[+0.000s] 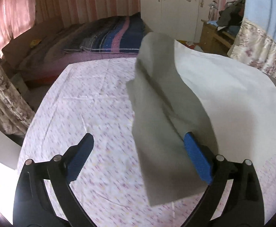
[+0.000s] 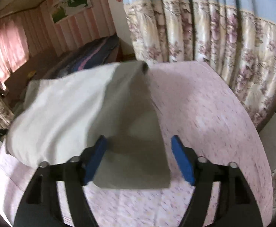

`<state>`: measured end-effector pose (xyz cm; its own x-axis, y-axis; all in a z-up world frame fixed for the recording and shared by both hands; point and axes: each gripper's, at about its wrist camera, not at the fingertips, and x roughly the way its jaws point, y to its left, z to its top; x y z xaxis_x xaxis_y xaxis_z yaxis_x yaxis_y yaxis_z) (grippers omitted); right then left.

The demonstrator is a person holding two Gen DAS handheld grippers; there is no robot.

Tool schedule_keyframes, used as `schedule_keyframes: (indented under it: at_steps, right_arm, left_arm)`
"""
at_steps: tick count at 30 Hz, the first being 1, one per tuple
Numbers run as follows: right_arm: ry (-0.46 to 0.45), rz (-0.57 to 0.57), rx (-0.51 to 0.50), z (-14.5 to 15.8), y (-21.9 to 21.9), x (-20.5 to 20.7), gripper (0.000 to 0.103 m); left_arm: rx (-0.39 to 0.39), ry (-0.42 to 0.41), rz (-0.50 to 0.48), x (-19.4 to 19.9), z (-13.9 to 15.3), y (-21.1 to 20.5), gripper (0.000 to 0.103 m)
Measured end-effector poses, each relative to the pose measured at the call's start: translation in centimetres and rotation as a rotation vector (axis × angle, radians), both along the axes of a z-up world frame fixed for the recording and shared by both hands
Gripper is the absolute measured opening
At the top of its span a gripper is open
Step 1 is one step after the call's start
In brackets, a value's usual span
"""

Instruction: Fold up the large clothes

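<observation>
1. Left wrist view. Left gripper [image 1: 138,147]: jaws wide apart, gripping nothing. A grey-white garment [image 1: 204,87] billows in mid-air at the right. A strip of it hangs across the right finger [image 1: 197,162]; the left finger [image 1: 81,155] is bare.
2. Same view, setting. Table with pink flowered cloth [image 1: 92,104] below the gripper. Beyond it a bed [image 1: 103,37]; far right a white wardrobe [image 1: 172,9] and a wooden stand [image 1: 215,34] piled with things.
3. Right wrist view. Right gripper [image 2: 138,157]: jaws wide apart, no pad pressing. The near end of the garment [image 2: 66,109] droops between the two blue fingers [image 2: 96,158]; the rest spreads left and far, lifted off the table [image 2: 204,113]. The view is blurred.
4. Same view, setting. Flowered curtain [image 2: 213,37] at the far right; pink striped wall with a picture [image 2: 71,5] at the far left.
5. Step in hand, as judged: the garment looks cast loose to settle on the table, as at the laying-out or at the end of a fold. Which of the two cannot be told.
6. Next move, as judged: wait until the cloth lies flat, then find two corners or a hem edge, close one gripper on each, and carry them across evenly so the edges meet.
</observation>
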<state>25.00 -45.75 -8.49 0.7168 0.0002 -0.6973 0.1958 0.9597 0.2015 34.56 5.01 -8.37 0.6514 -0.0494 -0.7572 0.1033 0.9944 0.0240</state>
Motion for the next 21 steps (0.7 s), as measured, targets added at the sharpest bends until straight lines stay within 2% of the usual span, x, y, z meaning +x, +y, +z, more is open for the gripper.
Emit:
schedule_keyframes:
  at_steps: [3,4,5,6,7,8,9,10,12,14,17,19,21]
  right_arm:
    - [0.003,-0.009,0.1,-1.7,-1.0,0.2,0.081]
    - [0.012,-0.01,0.131,-2.4,-1.3,0.6,0.081]
    - [0.015,-0.01,0.158,-2.9,-1.3,0.9,0.079]
    - [0.014,0.006,0.186,-3.2,-1.1,1.1,0.074]
    - [0.007,0.025,0.198,-3.4,-0.9,1.3,0.046]
    - [0.009,0.045,0.199,-3.3,-0.4,1.6,0.009]
    - [0.0,0.048,0.18,-3.0,0.1,1.7,0.006]
    - [-0.015,0.055,0.163,-2.5,0.5,1.6,0.003]
    - [-0.052,0.076,0.124,-0.8,1.4,1.1,0.002]
    - [-0.108,0.106,0.116,1.5,1.9,-0.2,0.002]
    - [-0.164,0.162,0.14,4.6,2.3,-2.8,0.002]
    - [-0.179,0.185,0.181,5.5,2.3,-4.4,0.002]
    - [-0.195,0.187,0.21,6.1,2.3,-6.6,0.002]
  left_arm:
    - [-0.026,0.007,0.0,-0.1,-1.1,0.1,0.094]
    - [-0.038,0.021,-0.01,0.2,-1.6,-0.1,0.091]
    - [-0.053,0.035,-0.024,0.4,-2.0,0.0,0.087]
    - [-0.081,0.059,-0.043,0.8,-2.5,0.0,0.074]
    - [-0.124,0.095,-0.064,1.4,-3.4,0.2,0.05]
    - [-0.174,0.138,-0.08,1.8,-4.1,0.1,0.043]
    - [-0.149,0.129,-0.072,1.5,-4.0,-0.3,0.035]
    - [-0.132,0.121,-0.077,1.4,-3.9,-0.5,0.021]
    - [-0.114,0.107,-0.088,0.8,-3.1,-0.8,0.008]
    - [-0.14,0.091,-0.104,-0.1,-1.6,-0.2,0.004]
    - [-0.183,0.041,-0.124,-2.9,1.3,1.2,0.004]
    - [-0.188,0.016,-0.122,-5.1,2.9,1.9,0.004]
    - [-0.199,0.026,-0.116,-7.4,3.7,2.8,0.004]
